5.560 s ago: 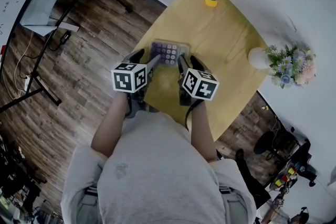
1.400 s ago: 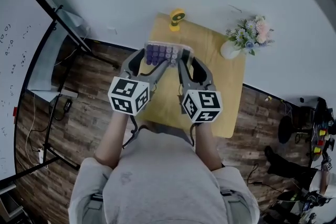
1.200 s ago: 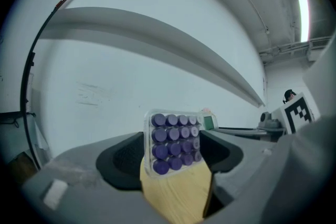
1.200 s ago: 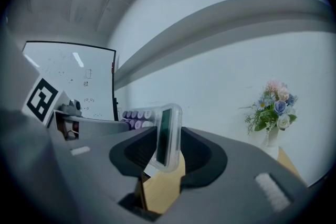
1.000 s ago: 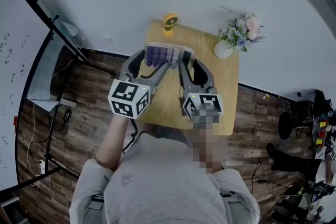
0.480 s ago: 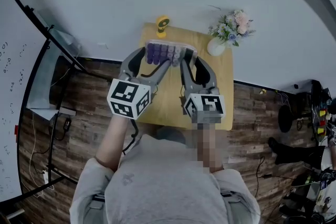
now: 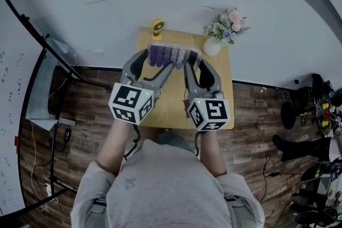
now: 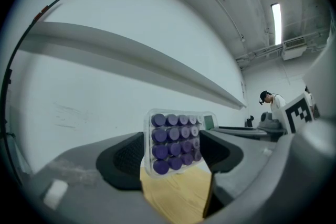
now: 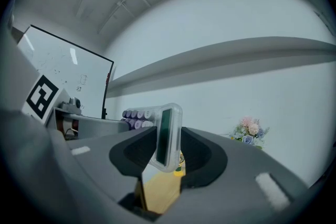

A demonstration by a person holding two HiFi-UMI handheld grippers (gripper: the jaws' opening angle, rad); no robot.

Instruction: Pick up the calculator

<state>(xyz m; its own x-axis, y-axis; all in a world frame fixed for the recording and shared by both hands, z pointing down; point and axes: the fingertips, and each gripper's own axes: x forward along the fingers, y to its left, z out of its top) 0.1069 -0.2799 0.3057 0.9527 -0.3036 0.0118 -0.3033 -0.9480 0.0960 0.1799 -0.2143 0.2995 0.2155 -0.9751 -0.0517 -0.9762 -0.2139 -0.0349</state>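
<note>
The calculator [image 7: 172, 54], clear-cased with purple round keys, hangs in the air well above the yellow wooden table [image 7: 173, 101]. My left gripper [image 7: 158, 60] is shut on its keypad end and my right gripper [image 7: 193, 60] on its screen end. The left gripper view shows the keys [image 8: 175, 141] face on, wedged between the left gripper's [image 8: 176, 159] dark pads. In the right gripper view the calculator [image 9: 167, 136] stands edge-on, its green screen showing, pinched by the right gripper [image 9: 169, 157]. Both grippers point level.
A small yellow object [image 7: 157, 28] stands at the table's far edge, and a white vase of flowers [image 7: 222, 29] at its far right corner. A whiteboard on a black stand [image 7: 51, 56] is at the left. Dark wooden floor [image 7: 80, 131] surrounds the table; a white wall lies beyond.
Both grippers have risen together with the calculator held between them. The table and floor look smaller and farther below than a second ago.
</note>
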